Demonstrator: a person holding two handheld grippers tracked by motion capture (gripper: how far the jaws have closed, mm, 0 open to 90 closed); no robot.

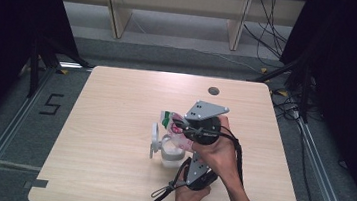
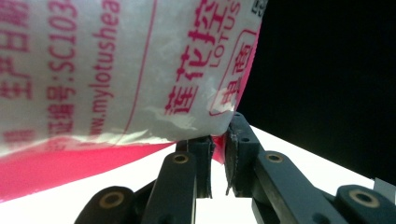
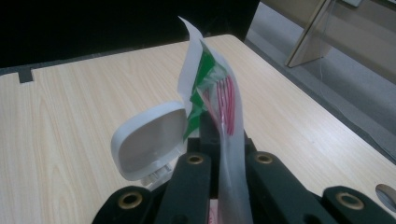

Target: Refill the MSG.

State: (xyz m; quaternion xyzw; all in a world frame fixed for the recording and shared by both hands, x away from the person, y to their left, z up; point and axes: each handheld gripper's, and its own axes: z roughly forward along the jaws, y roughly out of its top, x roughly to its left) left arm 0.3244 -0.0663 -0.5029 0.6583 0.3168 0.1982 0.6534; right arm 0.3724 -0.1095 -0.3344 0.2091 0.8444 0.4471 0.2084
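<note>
Bench (image 1: 108, 173), mid-right: a plastic bag (image 1: 176, 126) is held tilted over a white jar (image 1: 171, 152) with its flip lid (image 1: 154, 139) open, probably for pouring. Right gripper (image 3: 219, 135) fingers are clamped on the bag's top edge. Left gripper (image 2: 218, 154) fingers pinch its bottom corner, likely to tip it.

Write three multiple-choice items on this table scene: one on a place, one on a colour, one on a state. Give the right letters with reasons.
1. Where is the white container?
A. on the wooden table
B. on the floor
C. on a shelf

2. What colour is the print on the plastic bag?
A. blue
B. pink-red
C. black

3. How is the container's lid?
A. shut
B. flipped open
C. lying apart on the table

Answers: 1 A, it stands near the table's middle, below the bag. 2 B, the left gripper view shows pink-red lettering. 3 B, it stands raised beside the bag, which the right gripper and left gripper pinch.
</note>
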